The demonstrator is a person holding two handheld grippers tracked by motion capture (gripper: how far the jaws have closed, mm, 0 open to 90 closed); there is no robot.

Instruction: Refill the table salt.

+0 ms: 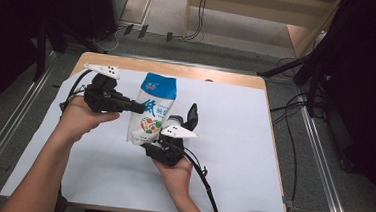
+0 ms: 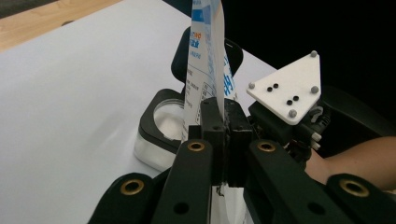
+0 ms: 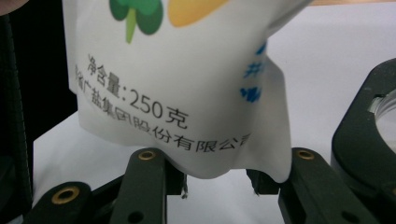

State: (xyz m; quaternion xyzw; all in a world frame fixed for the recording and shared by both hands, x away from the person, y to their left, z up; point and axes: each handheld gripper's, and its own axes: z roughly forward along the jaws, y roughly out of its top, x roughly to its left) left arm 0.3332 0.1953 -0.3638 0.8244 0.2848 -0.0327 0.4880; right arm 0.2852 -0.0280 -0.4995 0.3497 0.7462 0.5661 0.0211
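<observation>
white bag [image 1: 151, 114], blue top, black print

Glossy plastic pouch [image 1: 153, 114]; matt white paper sheet [image 1: 234, 139] on wood table [image 1: 178, 69].

Your left gripper [image 1: 138, 106] clamps the pouch [image 1: 153, 111] from nine o'clock; your right gripper [image 1: 167, 129] grips its base at five o'clock.

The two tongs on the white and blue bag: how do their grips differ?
The left tongs are shut tight on a thin side edge of the bag, while the right tongs stand wider around its bulging bottom. In the high view the left tongs reach in from the bag's left at mid height; the right tongs come from below, by the bag's lower right. Both hold the same bag above the white sheet.
</observation>
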